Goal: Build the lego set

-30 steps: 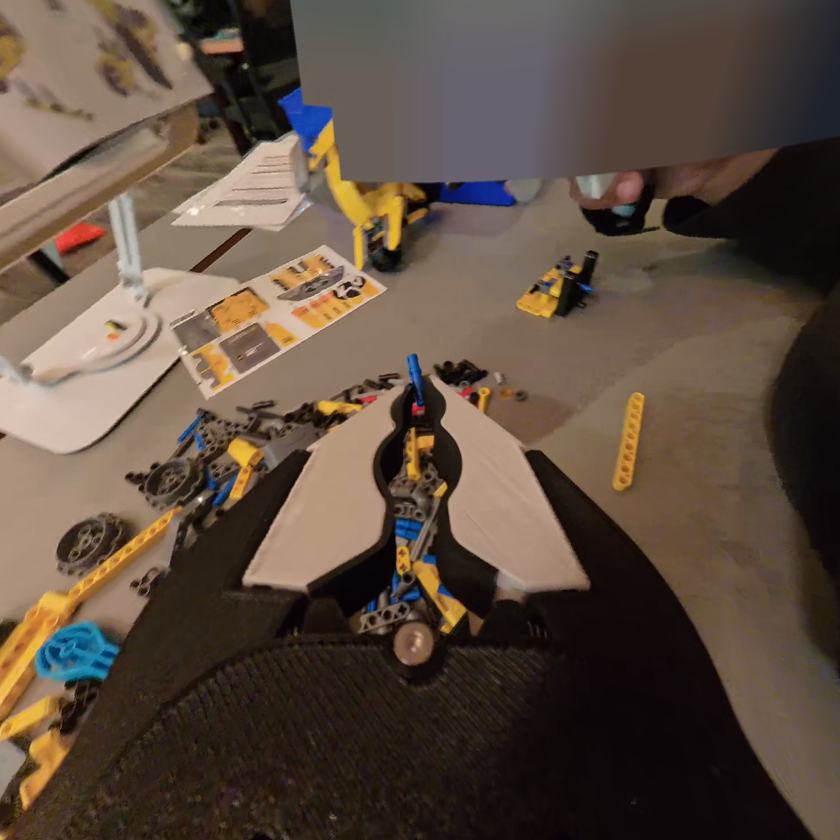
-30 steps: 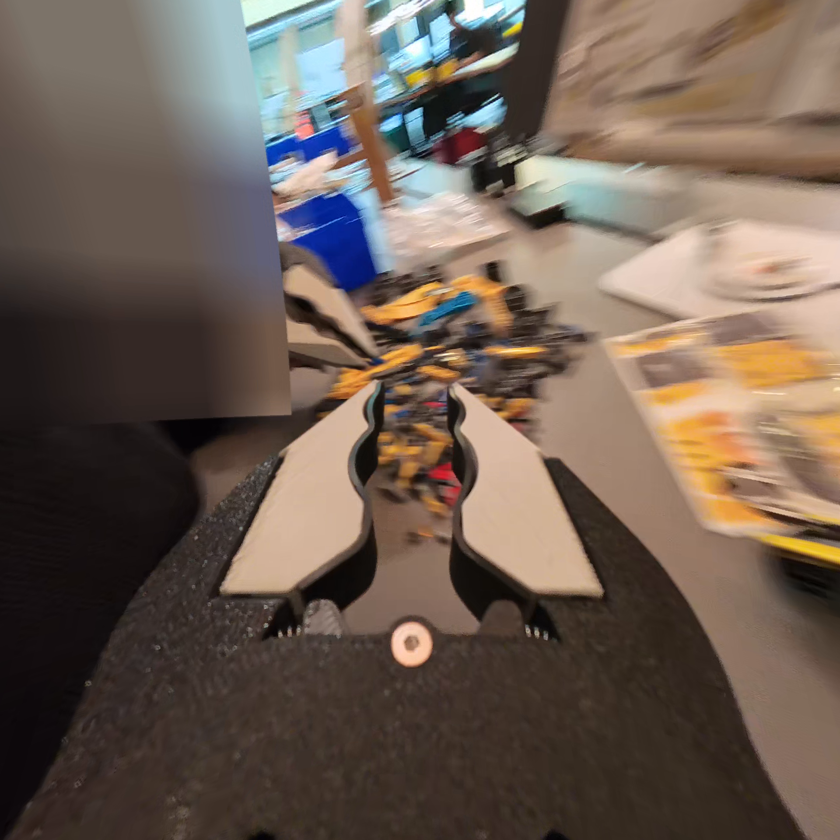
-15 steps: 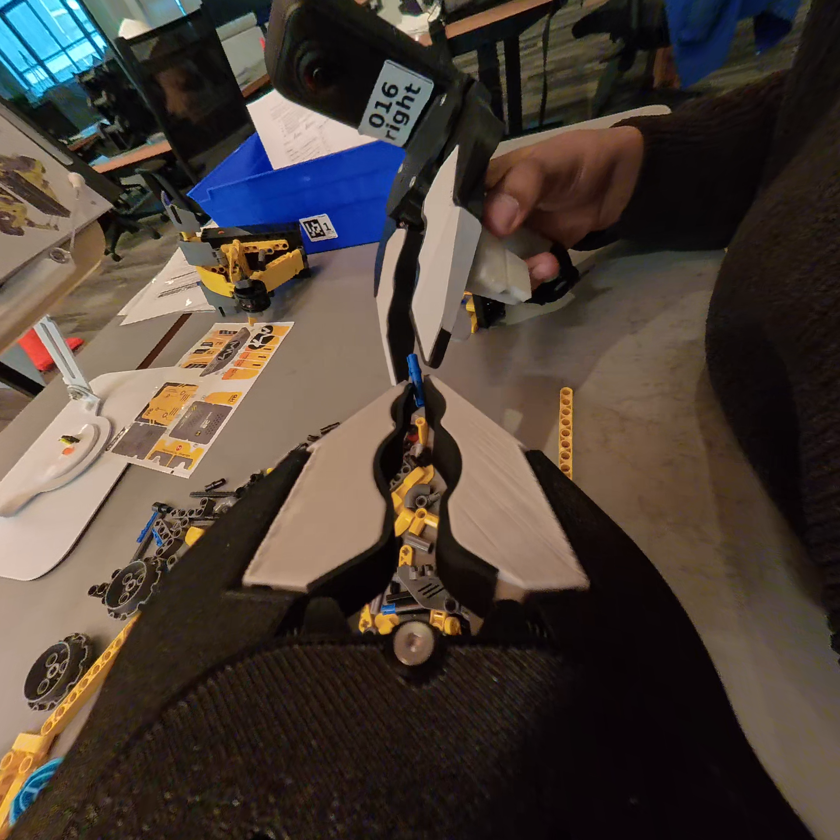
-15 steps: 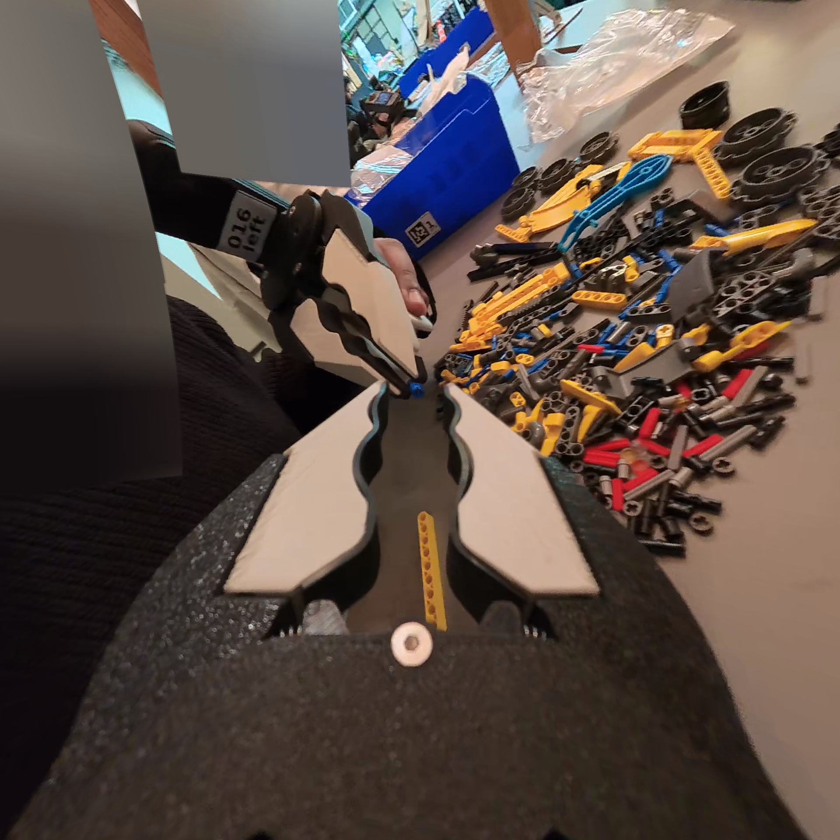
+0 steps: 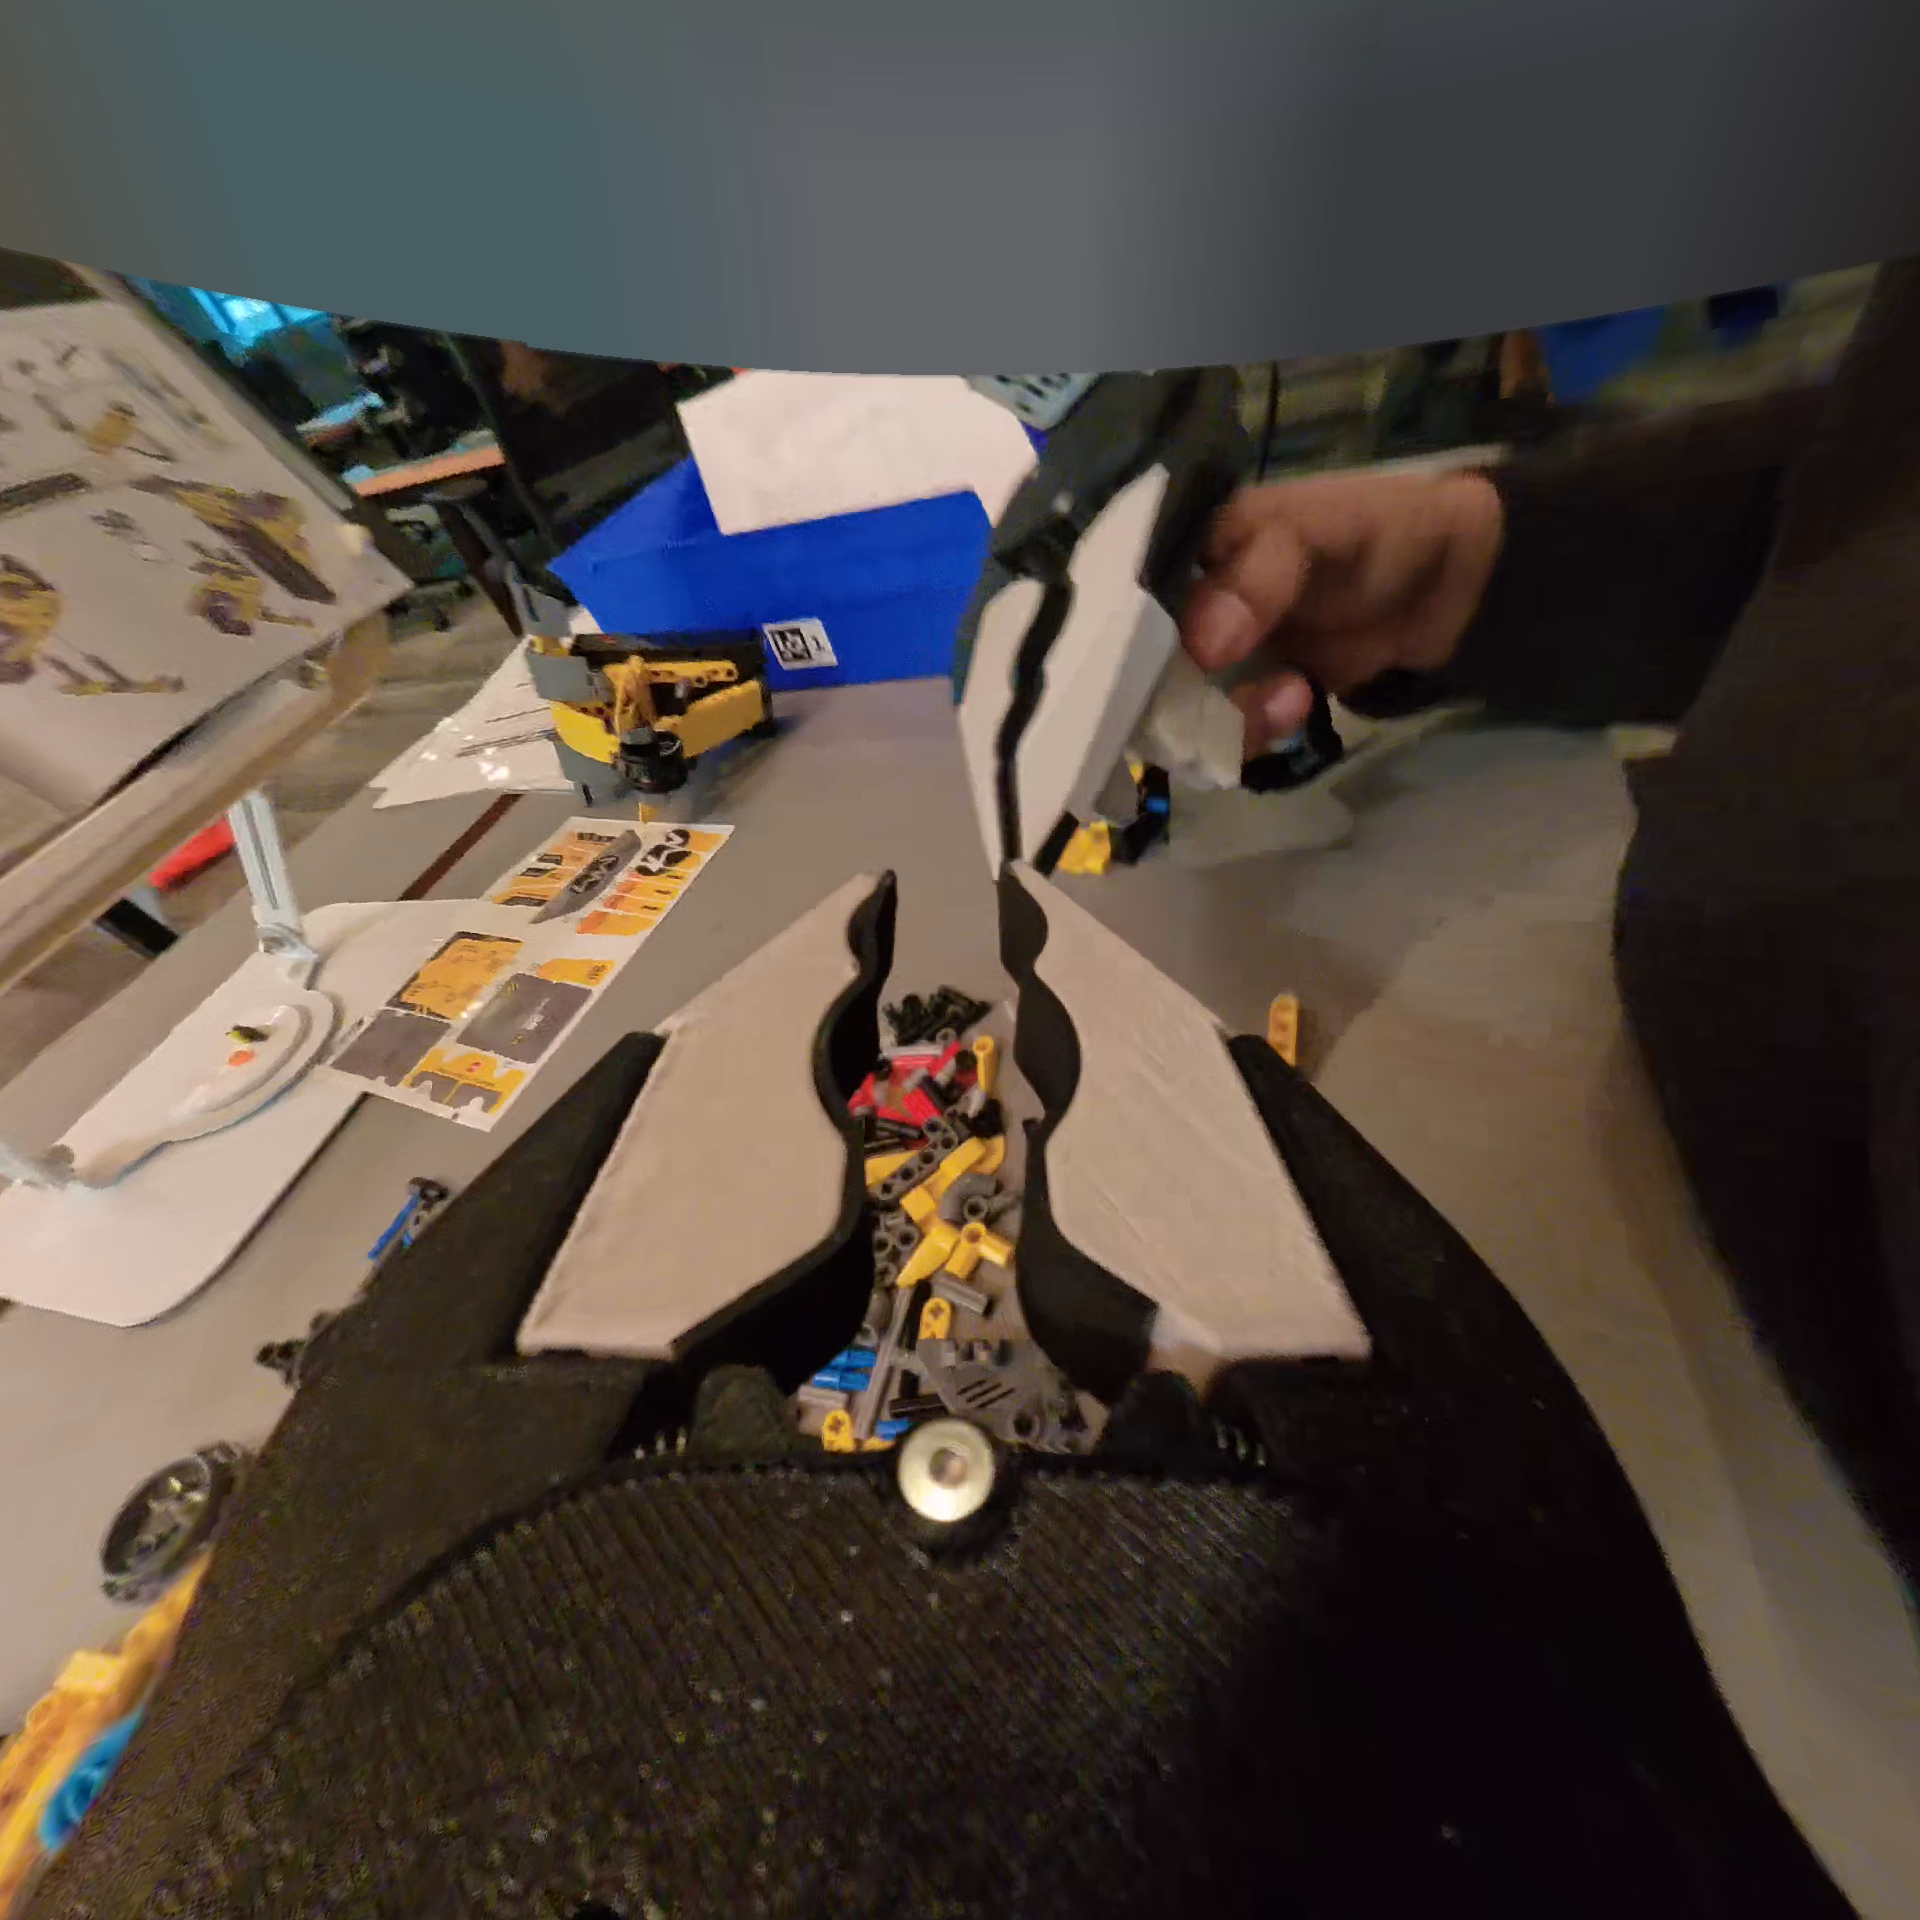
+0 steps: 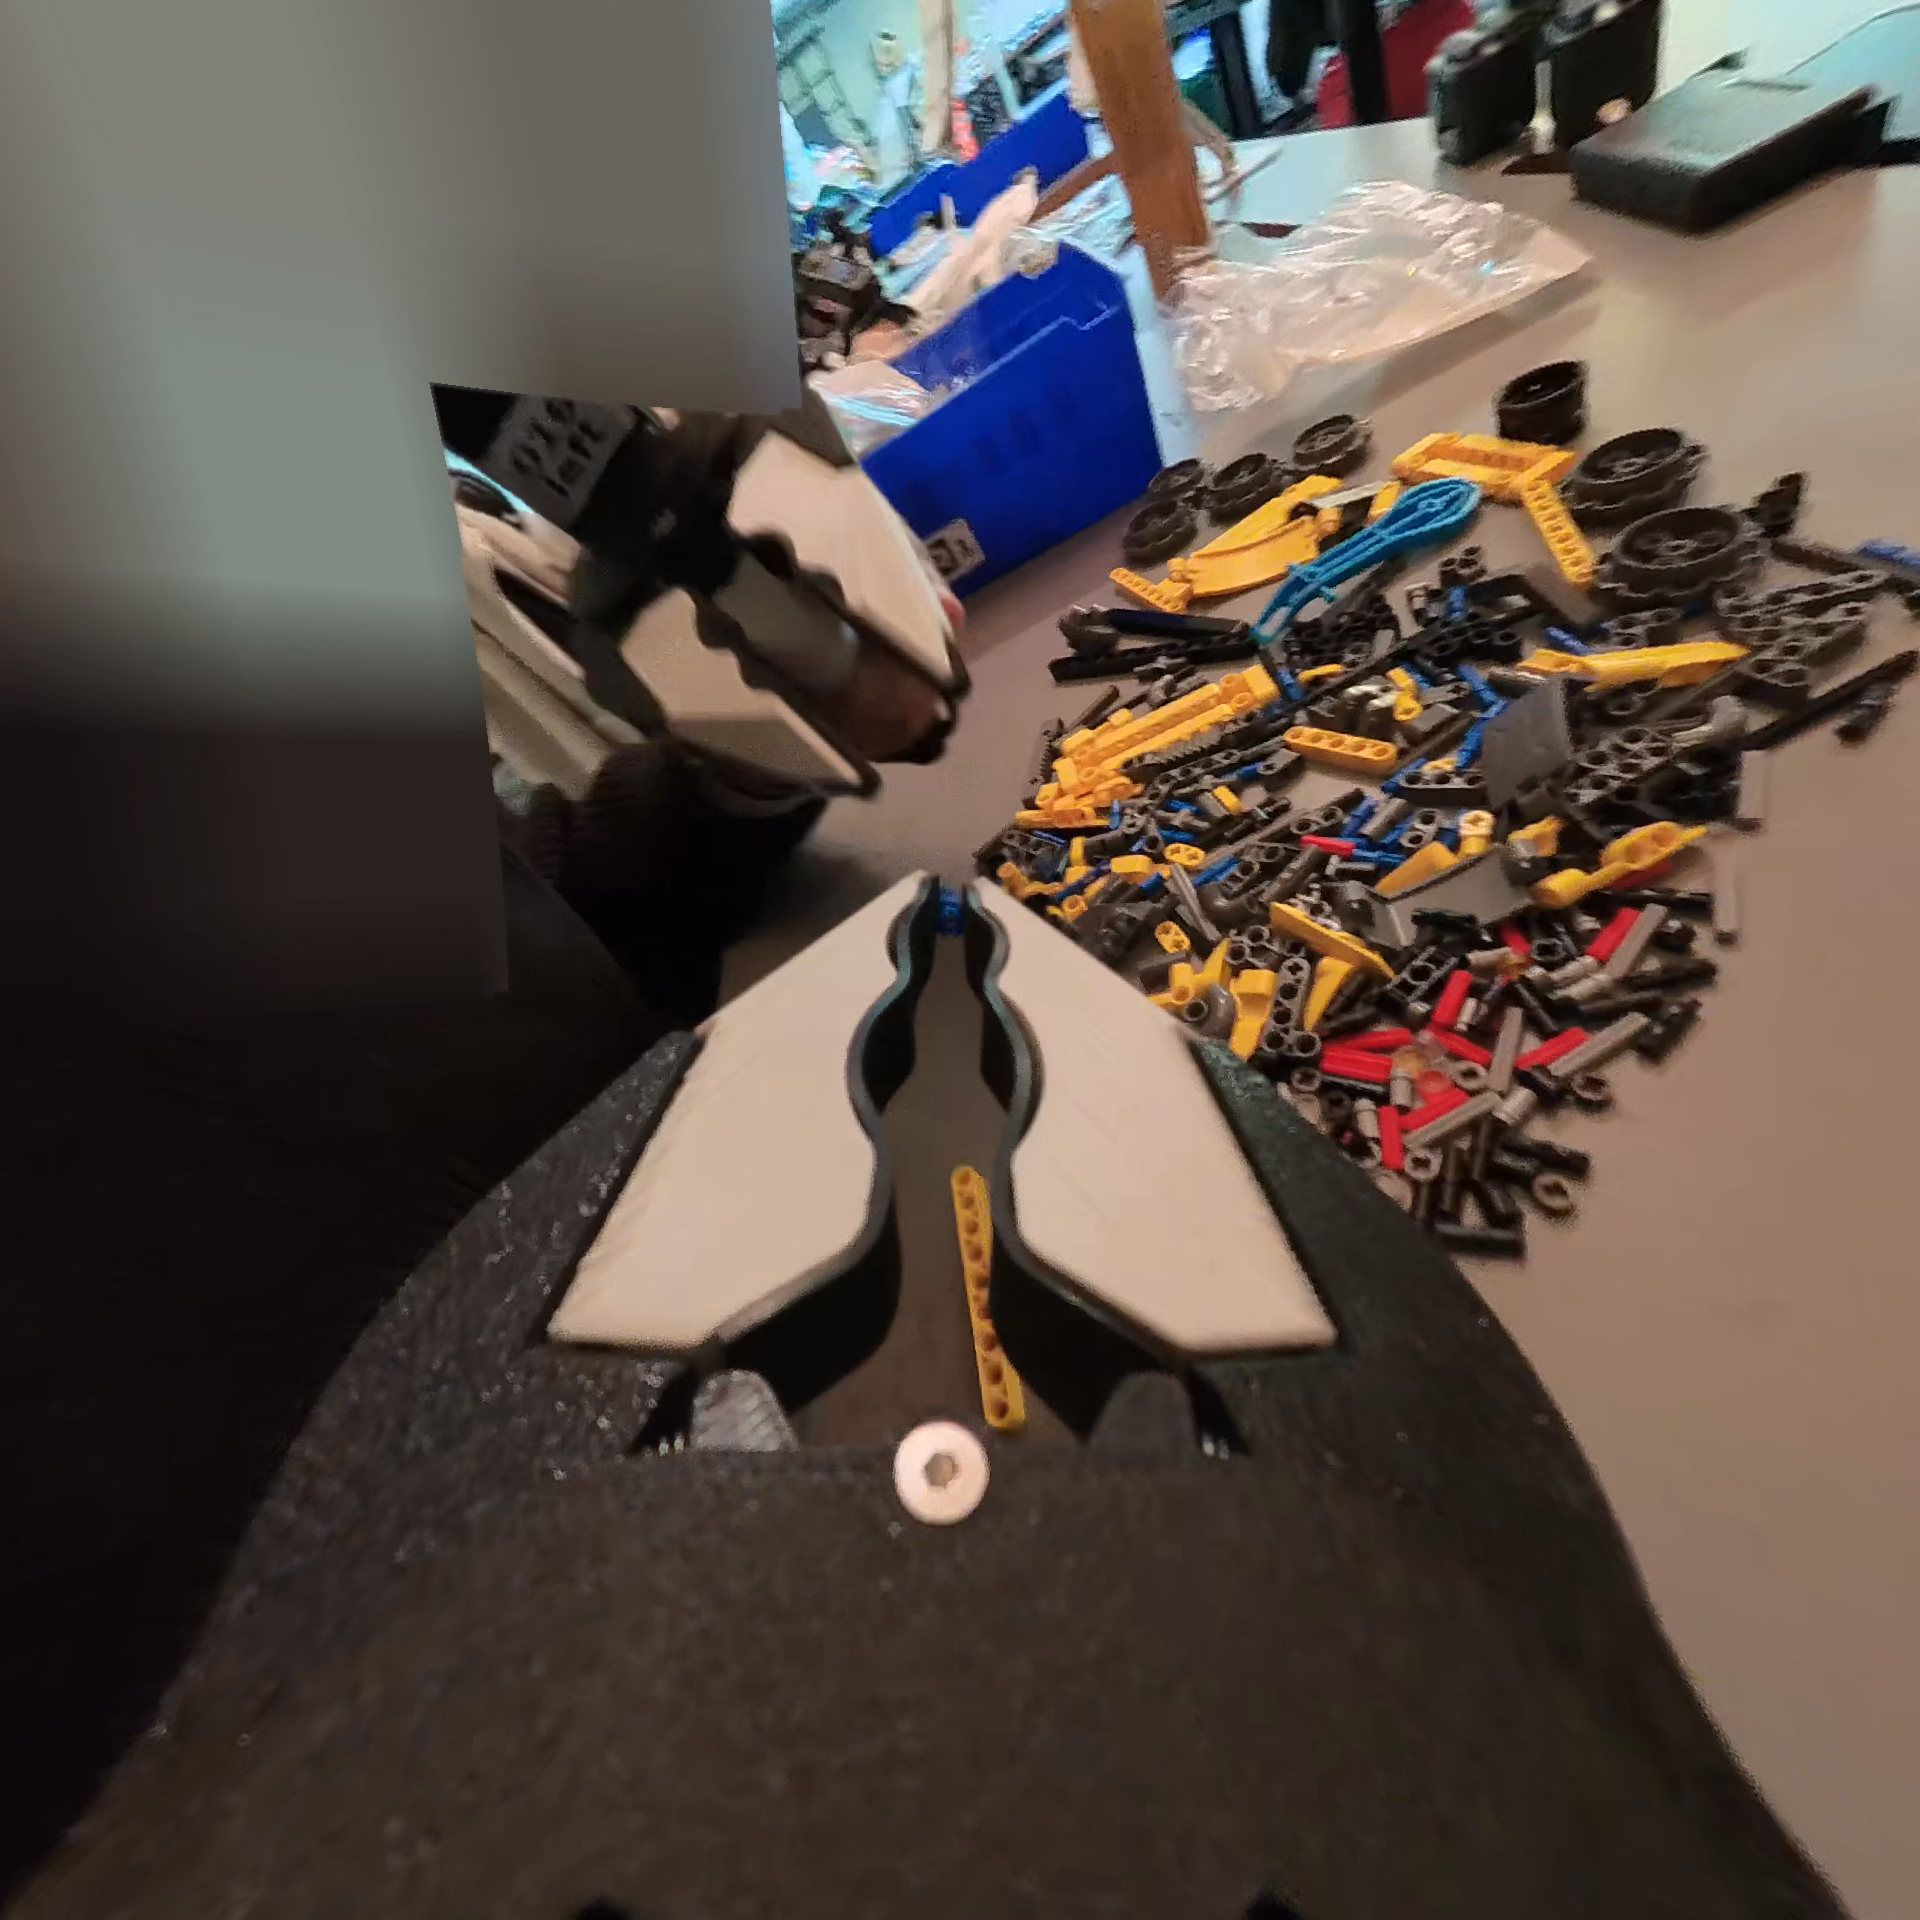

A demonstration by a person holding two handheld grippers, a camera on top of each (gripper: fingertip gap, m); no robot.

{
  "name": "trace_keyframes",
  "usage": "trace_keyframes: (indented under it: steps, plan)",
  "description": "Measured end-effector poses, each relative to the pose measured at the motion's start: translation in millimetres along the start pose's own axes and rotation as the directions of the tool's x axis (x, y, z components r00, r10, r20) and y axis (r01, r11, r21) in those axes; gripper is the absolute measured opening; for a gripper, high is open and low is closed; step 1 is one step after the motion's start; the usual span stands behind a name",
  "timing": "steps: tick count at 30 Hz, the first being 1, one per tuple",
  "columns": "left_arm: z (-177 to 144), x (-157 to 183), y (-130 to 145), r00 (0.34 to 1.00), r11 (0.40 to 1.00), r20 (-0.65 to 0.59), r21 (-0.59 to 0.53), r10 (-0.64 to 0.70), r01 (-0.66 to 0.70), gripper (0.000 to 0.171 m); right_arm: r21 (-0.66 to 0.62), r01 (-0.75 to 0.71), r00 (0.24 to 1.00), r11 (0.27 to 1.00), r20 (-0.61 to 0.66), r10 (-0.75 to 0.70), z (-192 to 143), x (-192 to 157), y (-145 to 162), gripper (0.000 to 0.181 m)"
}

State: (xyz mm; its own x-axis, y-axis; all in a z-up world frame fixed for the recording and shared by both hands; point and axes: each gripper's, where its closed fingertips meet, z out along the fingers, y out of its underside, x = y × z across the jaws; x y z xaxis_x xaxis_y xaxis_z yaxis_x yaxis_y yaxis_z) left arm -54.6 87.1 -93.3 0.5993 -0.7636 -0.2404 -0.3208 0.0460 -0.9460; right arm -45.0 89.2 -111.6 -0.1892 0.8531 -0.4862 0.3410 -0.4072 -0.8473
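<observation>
My right gripper [image 6: 950, 894] is shut on a small blue pin [image 6: 948, 910] at its fingertips, held above the grey table [image 6: 1714, 1403]. A long yellow beam [image 6: 982, 1288] lies on the table under its fingers; its end also shows in the left wrist view [image 5: 1285, 1023]. My left gripper [image 5: 948, 888] is open and empty above a pile of small red, yellow, grey and black parts [image 5: 935, 1153]. In the right wrist view the left gripper [image 6: 748, 634] is up and to the left, apart from the right one. In the left wrist view a hand holds the right gripper [image 5: 1049, 675] just beyond my left fingertips.
The big pile of loose parts [image 6: 1403, 831] and black wheels [image 6: 1673, 540] fills the table's right. A blue bin [image 5: 790, 582], a part-built yellow model [image 5: 644, 696], a sticker sheet [image 5: 520, 987], a booklet on a white stand [image 5: 135, 540] and a small yellow sub-assembly [image 5: 1091, 844] stand beyond. Both grippers' tips are close together, under 4 cm apart.
The blue pin was in my left gripper's tips; now my right gripper is shut on it. My left gripper has opened and drawn away from the right one.
</observation>
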Motion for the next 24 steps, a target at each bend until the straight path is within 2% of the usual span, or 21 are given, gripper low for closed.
trace_keyframes:
  steps: [2, 5, 8, 10, 14, 24]
  plan:
    - [-10, 0, -6, 0.99, 0.99, -0.014, -0.001, -0.138, 0.138, 0.022, -0.04, 0.037, 0.995, 0.999, -0.088, -0.041, -3, -2, 7, 0.003]
    - [-14, 23, 14, 0.948, 0.947, -0.072, -0.116, -0.31, 0.3, 0.026, -0.207, 0.102, 0.96, 0.973, -0.236, -0.151, -5, -1, 36, 0.003]
    - [-7, 45, 43, 0.951, 0.934, -0.031, -0.202, -0.306, 0.294, 0.019, -0.437, 0.138, 0.898, 0.889, -0.324, -0.299, -6, 4, 75, 0.003]
    - [0, 62, 57, 0.948, 0.92, -0.052, -0.262, -0.313, 0.29, 0.019, -0.543, 0.14, 0.861, 0.828, -0.345, -0.372, -7, 9, 94, 0.004]
    - [9, 77, 78, 0.932, 0.873, -0.075, -0.383, -0.355, 0.302, 0.02, -0.582, 0.125, 0.873, 0.803, -0.32, -0.368, 1, 2, 107, 0.003]
    - [20, 87, 104, 0.928, 0.828, -0.074, -0.482, -0.364, 0.287, 0.007, -0.639, 0.084, 0.89, 0.764, -0.297, -0.346, 2, 3, 111, 0.004]
